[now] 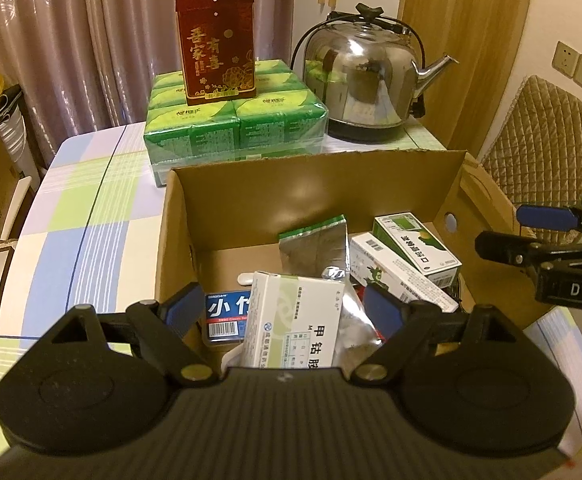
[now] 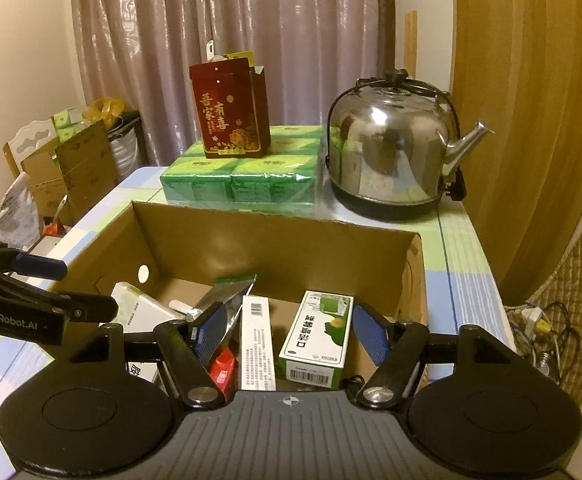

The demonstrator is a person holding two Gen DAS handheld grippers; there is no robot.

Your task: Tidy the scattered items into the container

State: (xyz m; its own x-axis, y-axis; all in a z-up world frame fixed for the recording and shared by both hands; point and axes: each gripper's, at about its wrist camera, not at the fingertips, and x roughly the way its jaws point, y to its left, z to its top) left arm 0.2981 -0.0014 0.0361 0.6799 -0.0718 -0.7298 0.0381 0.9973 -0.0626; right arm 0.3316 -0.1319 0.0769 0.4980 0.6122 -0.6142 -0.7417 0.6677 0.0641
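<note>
An open cardboard box (image 1: 311, 160) (image 2: 271, 220) stands on the checked tablecloth and holds several items. My left gripper (image 1: 283, 308) hovers open over its near edge. Below its fingers lie a white medicine box (image 1: 295, 320), a blue box (image 1: 227, 312) and a silver foil pouch (image 1: 315, 244). My right gripper (image 2: 291, 330) is open above the box's right half. A green-and-white box (image 2: 319, 332) (image 1: 415, 248) and a long white box (image 2: 257, 344) lie under it, untouched. Each gripper shows at the edge of the other view: the right gripper (image 1: 531, 232) and the left gripper (image 2: 51, 288).
Behind the box stand a steel kettle (image 1: 363, 80) (image 2: 391, 148) and a red gift box (image 1: 217, 44) on a stack of green tissue packs (image 1: 231, 128). A quilted chair back (image 1: 551, 148) is at the right. Cartons and bags (image 2: 67, 168) crowd the floor at the left.
</note>
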